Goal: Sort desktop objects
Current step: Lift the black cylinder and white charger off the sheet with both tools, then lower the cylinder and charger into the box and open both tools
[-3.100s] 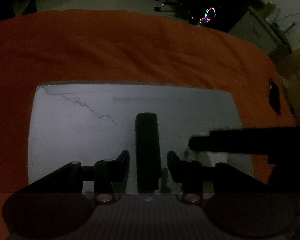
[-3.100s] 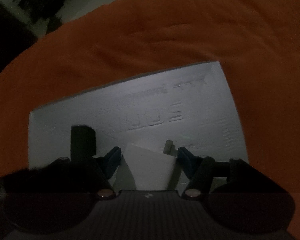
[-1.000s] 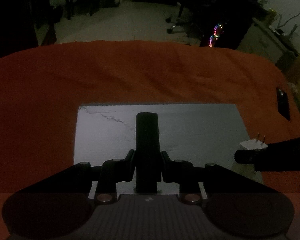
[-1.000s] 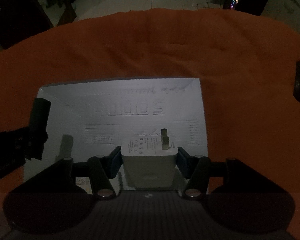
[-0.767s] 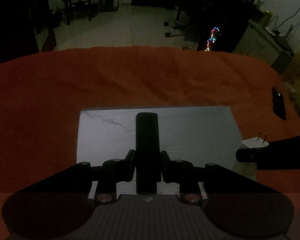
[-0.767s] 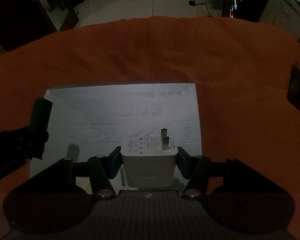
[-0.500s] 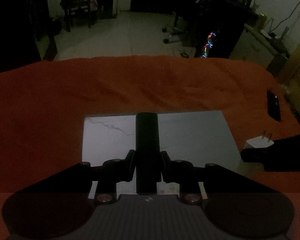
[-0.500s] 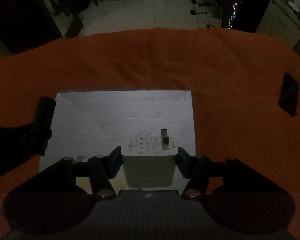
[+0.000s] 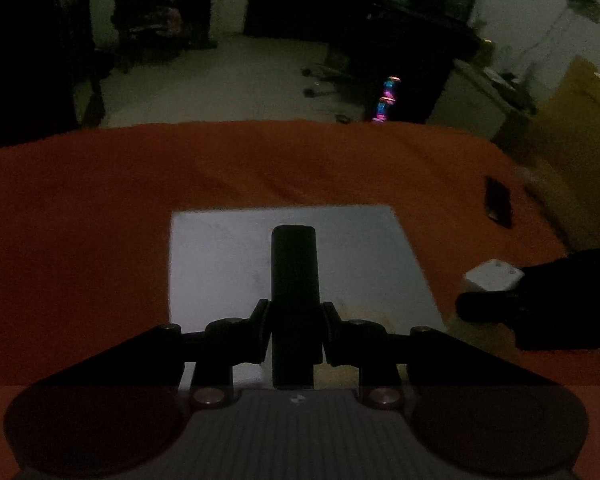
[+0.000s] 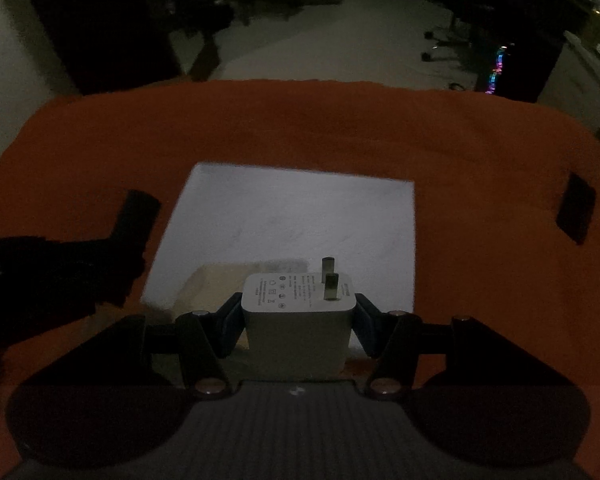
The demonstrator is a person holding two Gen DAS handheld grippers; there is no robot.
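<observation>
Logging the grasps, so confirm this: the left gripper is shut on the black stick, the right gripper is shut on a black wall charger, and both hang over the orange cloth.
One error: the charger in the right gripper is white, not black, as the right wrist view shows. The rest holds: the left gripper is shut on the black stick, over the orange cloth.

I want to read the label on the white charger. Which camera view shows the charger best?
The right wrist view: the white charger sits close and centred between the right gripper fingers, prongs and printed face visible. The left wrist view shows only a small pale corner at the right edge.
</observation>
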